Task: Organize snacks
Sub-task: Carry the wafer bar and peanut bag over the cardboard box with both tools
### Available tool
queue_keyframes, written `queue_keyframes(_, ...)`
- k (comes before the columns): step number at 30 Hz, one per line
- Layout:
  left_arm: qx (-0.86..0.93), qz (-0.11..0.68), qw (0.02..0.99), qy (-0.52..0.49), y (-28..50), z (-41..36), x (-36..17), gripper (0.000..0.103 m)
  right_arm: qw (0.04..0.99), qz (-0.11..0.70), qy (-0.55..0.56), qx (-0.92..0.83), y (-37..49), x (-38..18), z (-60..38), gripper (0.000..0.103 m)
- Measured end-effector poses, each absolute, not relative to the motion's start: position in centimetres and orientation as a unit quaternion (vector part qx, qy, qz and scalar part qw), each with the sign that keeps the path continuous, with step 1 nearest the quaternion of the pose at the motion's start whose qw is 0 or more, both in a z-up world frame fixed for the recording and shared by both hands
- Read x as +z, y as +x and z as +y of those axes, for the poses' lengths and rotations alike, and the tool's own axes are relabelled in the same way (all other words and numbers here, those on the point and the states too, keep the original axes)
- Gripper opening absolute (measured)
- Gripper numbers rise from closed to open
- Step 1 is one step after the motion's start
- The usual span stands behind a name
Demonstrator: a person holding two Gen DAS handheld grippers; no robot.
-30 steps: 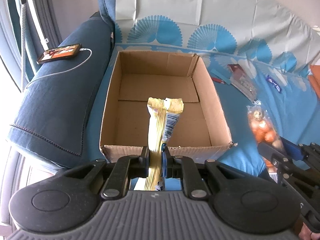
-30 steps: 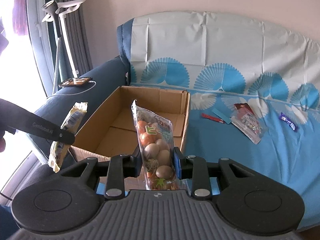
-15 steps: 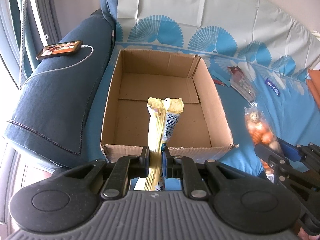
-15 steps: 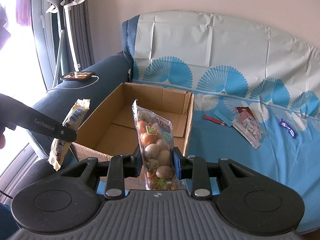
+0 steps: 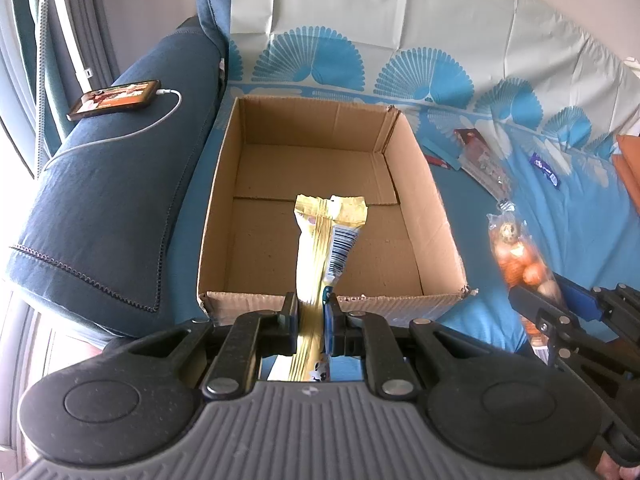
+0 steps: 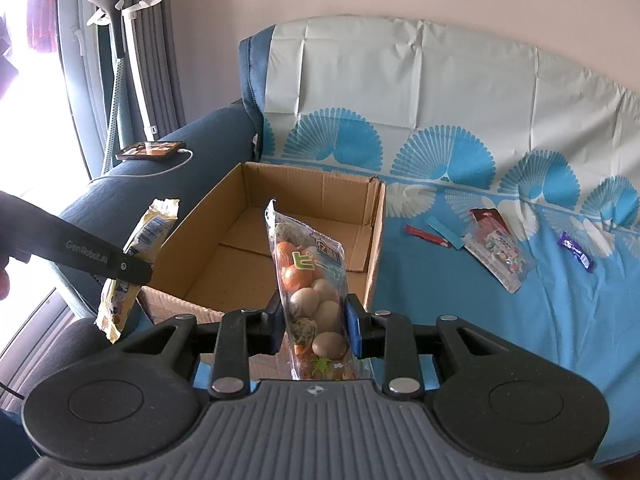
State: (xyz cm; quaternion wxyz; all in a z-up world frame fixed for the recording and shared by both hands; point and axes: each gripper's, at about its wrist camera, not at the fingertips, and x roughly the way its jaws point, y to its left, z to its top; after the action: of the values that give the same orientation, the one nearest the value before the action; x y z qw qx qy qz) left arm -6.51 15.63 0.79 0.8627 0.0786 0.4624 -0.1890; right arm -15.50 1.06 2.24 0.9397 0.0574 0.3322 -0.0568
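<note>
An open cardboard box (image 5: pixel 424 184) (image 6: pixel 374 232) sits on the blue-covered sofa, with nothing inside it. My left gripper (image 5: pixel 311 316) is shut on a slim yellow snack packet (image 5: pixel 316 256), held upright over the box's near wall. From the right wrist view that same yellow packet (image 6: pixel 150 232) hangs left of the box. My right gripper (image 6: pixel 314 328) is shut on a clear bag of round orange and beige snacks (image 6: pixel 312 280), upright just before the box's near right corner. In the left wrist view the snack bag (image 5: pixel 520 256) shows to the right of the box.
Loose on the sofa cover right of the box lie a clear candy packet (image 6: pixel 500 248), a red stick (image 6: pixel 428 236), a light blue strip (image 6: pixel 444 232) and a small purple wrapper (image 6: pixel 576 256). A phone (image 5: pixel 116 98) on its charging cable rests on the dark blue armrest at left.
Both views have shifted slightly, the box and sofa drifting a little right in frame. Both packets stay gripped as before.
</note>
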Motion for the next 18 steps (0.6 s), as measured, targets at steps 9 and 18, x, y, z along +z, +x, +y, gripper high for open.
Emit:
queue_keyframes(9,-0.183,0.450,0.872,0.064,-3.5,15.3,1.5,0.014,0.938,0.334,0.063,-0.069,-13.5,1.9,-0.3,0.032)
queue_keyframes(18,-0.182,0.438,0.878,0.059,1.9,13.5,1.7,0.014,0.941,0.324,0.069,-0.075,-8.5,1.9,-1.9,0.032)
